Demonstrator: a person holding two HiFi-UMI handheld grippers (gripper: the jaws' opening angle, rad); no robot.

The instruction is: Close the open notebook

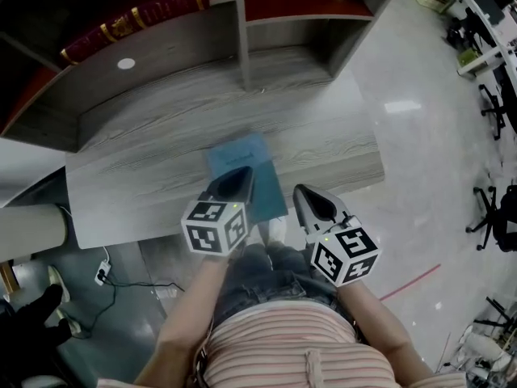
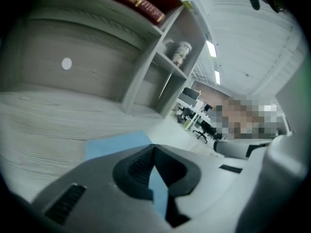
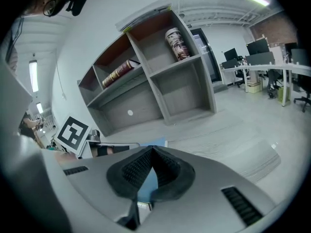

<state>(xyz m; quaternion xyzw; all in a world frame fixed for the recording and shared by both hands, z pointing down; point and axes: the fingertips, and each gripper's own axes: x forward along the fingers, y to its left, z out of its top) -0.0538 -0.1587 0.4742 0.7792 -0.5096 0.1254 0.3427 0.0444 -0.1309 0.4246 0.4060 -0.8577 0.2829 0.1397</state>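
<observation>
**Both grippers closed and empty, blue notebook flat on the tabletop**

The notebook [image 1: 241, 156] lies flat on the grey wood-grain tabletop [image 1: 153, 144] near its front edge, blue cover facing up. It sits roughly in the middle of the tabletop's width, in front of the upright divider of the shelf unit [image 1: 242, 31].

The left gripper [image 1: 245, 173] has its jaws brought together, tips meeting and nothing between them. In the head view it overlaps the near part of the notebook. Its own view shows the blue cover just past the tips and through the gap behind them, though whether it touches the cover cannot be told. The right gripper [image 1: 301, 192] also has its jaws together and holds nothing. It is just right of the notebook's near corner, at the front edge of the tabletop with the pale floor [image 1: 420, 160] behind it.

Both grippers are held close to the person's body, side by side but apart, with their marker cubes towards the striped shirt [image 1: 283, 338].

On the shelves, a dark red book [image 3: 121, 71] with gilt bands lies in one compartment — a printed jar [image 3: 176, 43] stands in another, further right.
</observation>
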